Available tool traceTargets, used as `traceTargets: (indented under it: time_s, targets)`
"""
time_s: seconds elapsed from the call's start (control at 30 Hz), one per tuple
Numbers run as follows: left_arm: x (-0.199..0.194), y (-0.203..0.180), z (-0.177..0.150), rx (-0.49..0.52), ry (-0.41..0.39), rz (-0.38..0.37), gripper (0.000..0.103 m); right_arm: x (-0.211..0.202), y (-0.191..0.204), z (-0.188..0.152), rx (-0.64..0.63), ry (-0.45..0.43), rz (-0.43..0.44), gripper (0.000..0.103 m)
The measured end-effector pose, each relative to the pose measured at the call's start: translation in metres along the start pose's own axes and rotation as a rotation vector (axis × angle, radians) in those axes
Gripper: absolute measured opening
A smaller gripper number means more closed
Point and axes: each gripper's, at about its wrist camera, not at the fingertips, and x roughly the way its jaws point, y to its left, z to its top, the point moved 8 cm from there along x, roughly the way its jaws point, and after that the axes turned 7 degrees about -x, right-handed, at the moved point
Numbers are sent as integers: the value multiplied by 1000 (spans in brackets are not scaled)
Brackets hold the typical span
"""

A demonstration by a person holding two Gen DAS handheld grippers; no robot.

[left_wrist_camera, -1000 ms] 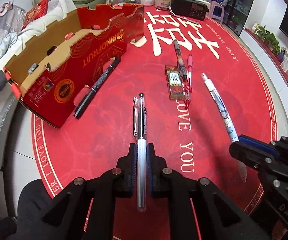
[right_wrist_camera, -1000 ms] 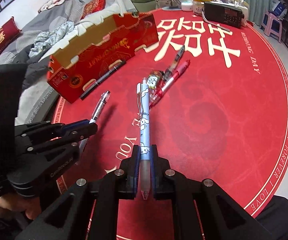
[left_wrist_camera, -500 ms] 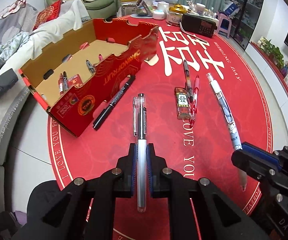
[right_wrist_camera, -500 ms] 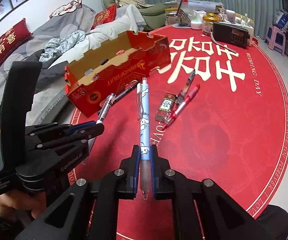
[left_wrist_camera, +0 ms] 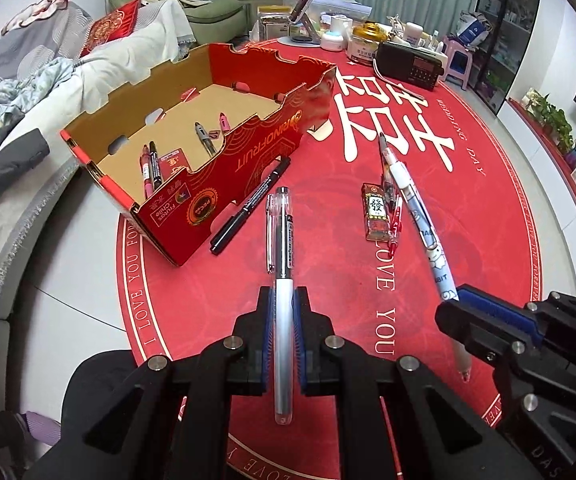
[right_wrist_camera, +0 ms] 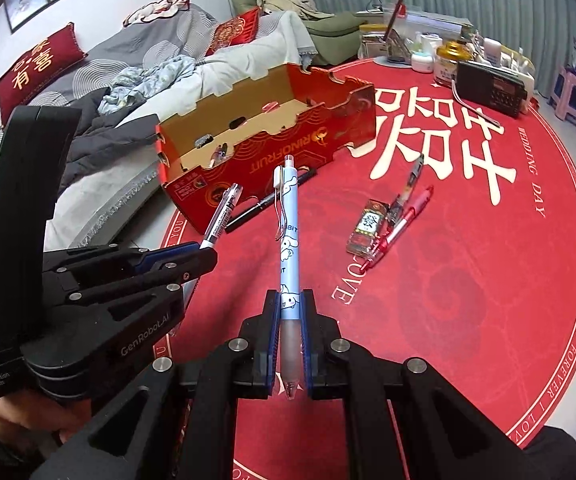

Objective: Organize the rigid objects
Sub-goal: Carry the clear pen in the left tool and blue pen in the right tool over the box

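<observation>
My left gripper is shut on a clear and white pen, held above the red mat. My right gripper is shut on a light blue cartoon pen; it also shows in the left wrist view. A red cardboard box stands open at the left with several pens inside. On the mat lie a black marker, a mahjong-print eraser box, a red pen and a dark pen.
The round red mat covers the table. A black radio, jars and bottles crowd the far edge. A sofa with clothes and cushions lies to the left beyond the box.
Both grippers have risen and drawn back with their pens, so the box interior is in sight. The objects on the mat have not moved.
</observation>
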Motion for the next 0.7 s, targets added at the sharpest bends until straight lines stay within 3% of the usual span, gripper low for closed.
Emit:
traceTargets:
  time_s: [0.43, 0.7]
  targets:
    - [-6, 11, 11, -45, -31, -18, 10, -5, 9, 11, -41, -15, -20, 11]
    - [-13, 28, 41, -100, -75, -19, 10, -5, 9, 36, -50, -39, -28, 11]
